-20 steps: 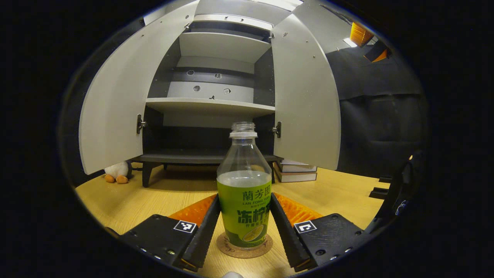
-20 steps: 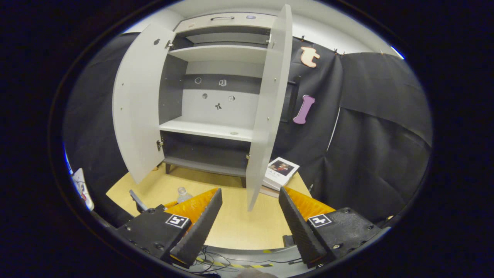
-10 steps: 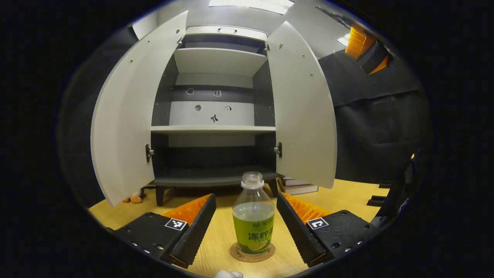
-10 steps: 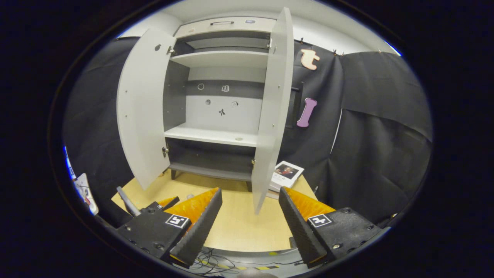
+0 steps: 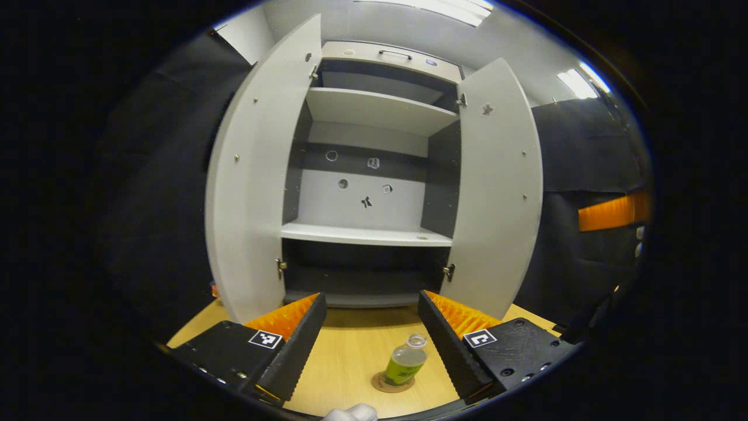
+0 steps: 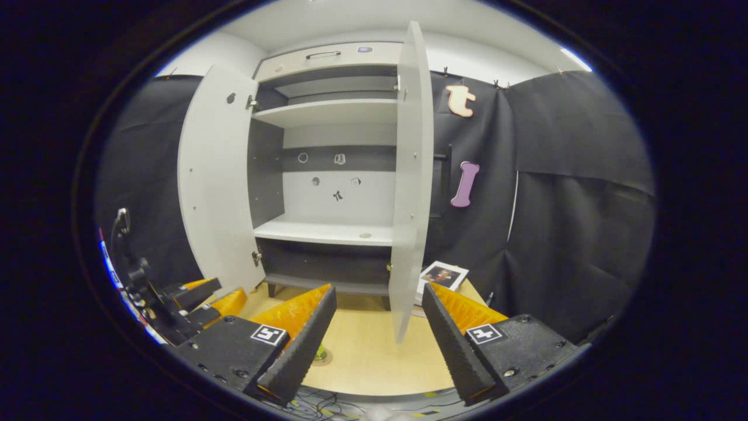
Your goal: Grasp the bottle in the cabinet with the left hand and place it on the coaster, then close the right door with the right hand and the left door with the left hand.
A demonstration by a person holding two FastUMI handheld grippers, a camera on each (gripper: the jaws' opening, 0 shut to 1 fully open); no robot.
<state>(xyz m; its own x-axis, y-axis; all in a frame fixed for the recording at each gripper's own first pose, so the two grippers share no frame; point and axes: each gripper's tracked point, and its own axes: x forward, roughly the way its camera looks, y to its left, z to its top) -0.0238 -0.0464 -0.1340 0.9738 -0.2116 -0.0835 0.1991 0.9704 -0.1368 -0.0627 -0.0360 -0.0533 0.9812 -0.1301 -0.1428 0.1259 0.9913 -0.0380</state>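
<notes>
The bottle, clear with a green label and no cap, stands upright on the round cork coaster on the wooden table. My left gripper hangs open well above and behind it, holding nothing. The grey cabinet faces me with its left door and right door both swung open. In the right gripper view my right gripper is open and empty, just short of the right door, which I see edge-on. A sliver of the bottle peeks past one of its fingers. The left gripper is at the far left.
A book lies on the table right of the cabinet, behind the right door. The cabinet's shelves are bare. Black cloth walls close in on both sides. Cables run along the table's near edge.
My left gripper let go of the bottle on the coaster and drew back and up, so the bottle now looks small and low. The right gripper rose slightly toward the right door.
</notes>
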